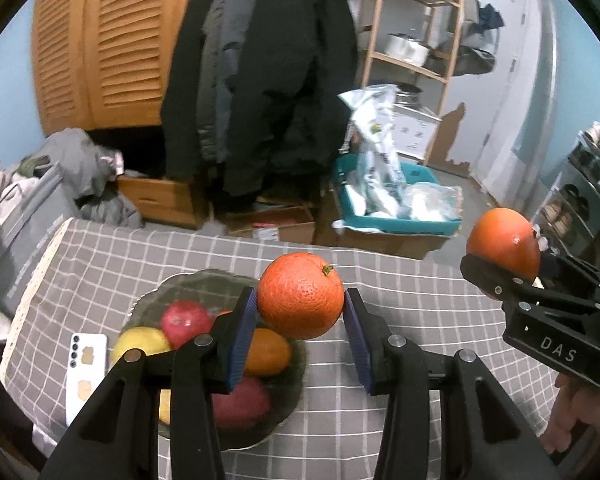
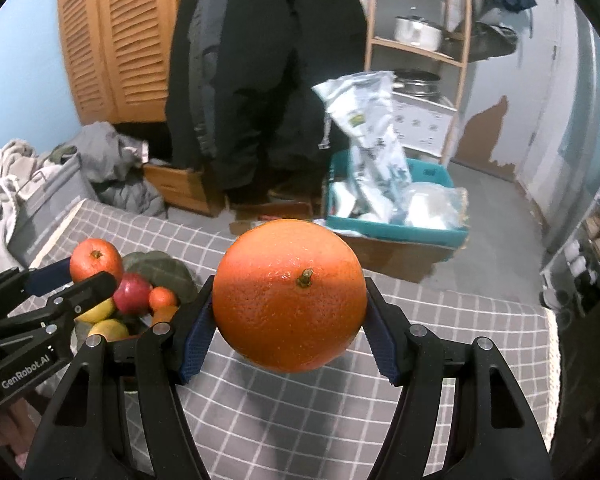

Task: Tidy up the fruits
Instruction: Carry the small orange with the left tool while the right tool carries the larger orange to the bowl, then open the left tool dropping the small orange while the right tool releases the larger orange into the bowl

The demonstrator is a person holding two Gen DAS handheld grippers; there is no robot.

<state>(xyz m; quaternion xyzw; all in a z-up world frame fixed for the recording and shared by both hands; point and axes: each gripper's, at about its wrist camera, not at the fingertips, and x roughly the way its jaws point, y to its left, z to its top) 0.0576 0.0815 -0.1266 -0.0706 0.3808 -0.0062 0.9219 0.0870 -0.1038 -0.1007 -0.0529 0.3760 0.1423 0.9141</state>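
1. Two oranges are off the table at once, one in each tool, and the landmark for both is the dark glass fruit bowl (image 1: 188,284) on the grey checked tablecloth (image 1: 400,320).

2. Left gripper (image 1: 301,312): its blue ribbed pads are clamped on the flanks of a small round orange (image 1: 300,295), stem nub turned up and to the right. This fruit hangs above the bowl's right edge, the nearer of the two to the bowl.

3. Right gripper (image 2: 288,320): its jaws are pressed against the sides of a larger, smoother orange (image 2: 290,294), stem facing the camera. From the left wrist view this orange (image 1: 504,242) sits well to the right of the bowl, over bare cloth.

4. Bowl contents: a red apple (image 1: 185,317), a yellow lemon-like fruit (image 1: 140,343), a small orange-coloured fruit (image 1: 268,351) and another reddish fruit (image 1: 240,402) near the front. Free space looks scarce, mostly toward the far rim.

5. Deciding relation, as I judge it: the bowl lies down and left of both tools, and the left hand is clearly closer, so it should lower and release first. The right hand would then need to travel left across the cloth.

6. Risk: either orange is round with no long axis, so it may roll off the piled fruit.

7. White phone (image 1: 85,372) lies flat just left of the bowl, clear of both paths.
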